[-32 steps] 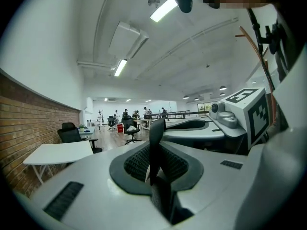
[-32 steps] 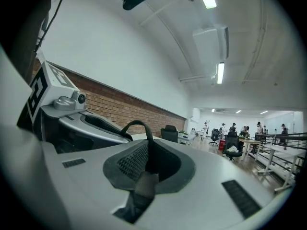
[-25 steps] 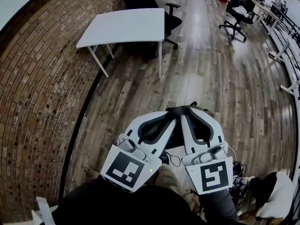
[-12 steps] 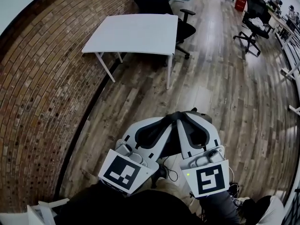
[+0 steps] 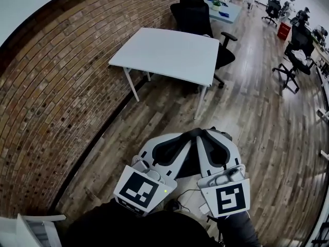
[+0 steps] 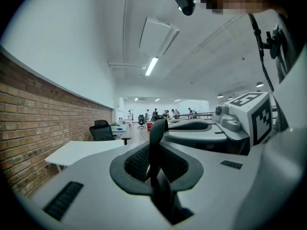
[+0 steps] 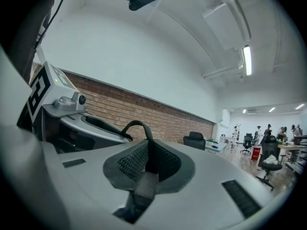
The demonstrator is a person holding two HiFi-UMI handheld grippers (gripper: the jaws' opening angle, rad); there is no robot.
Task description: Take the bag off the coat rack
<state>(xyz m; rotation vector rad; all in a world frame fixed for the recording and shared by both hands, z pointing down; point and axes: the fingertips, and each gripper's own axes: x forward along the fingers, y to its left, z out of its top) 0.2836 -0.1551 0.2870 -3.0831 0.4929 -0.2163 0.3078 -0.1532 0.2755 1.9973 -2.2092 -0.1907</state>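
No bag and no coat rack show in any view. In the head view both white grippers are held low and close to the person's body, side by side, tips pointing forward over the wood floor. The left gripper (image 5: 193,134) has its dark fingers pressed together with nothing between them; the left gripper view shows them as one thin dark fin (image 6: 158,126). The right gripper (image 5: 208,134) is likewise shut and empty, its curved dark fingertips (image 7: 139,127) meeting. Each gripper's marker cube (image 5: 140,189) faces the head camera.
A brick wall (image 5: 51,102) runs along the left. A white table (image 5: 169,53) stands ahead against it, a black office chair (image 5: 198,14) behind it. More office chairs (image 5: 300,40) and desks stand at the far right. Cables (image 5: 191,193) lie by the person's feet.
The head view has swung: the white table and black chair have shifted right and lower in the picture, and more brick wall shows. Both grippers stay together, still shut.
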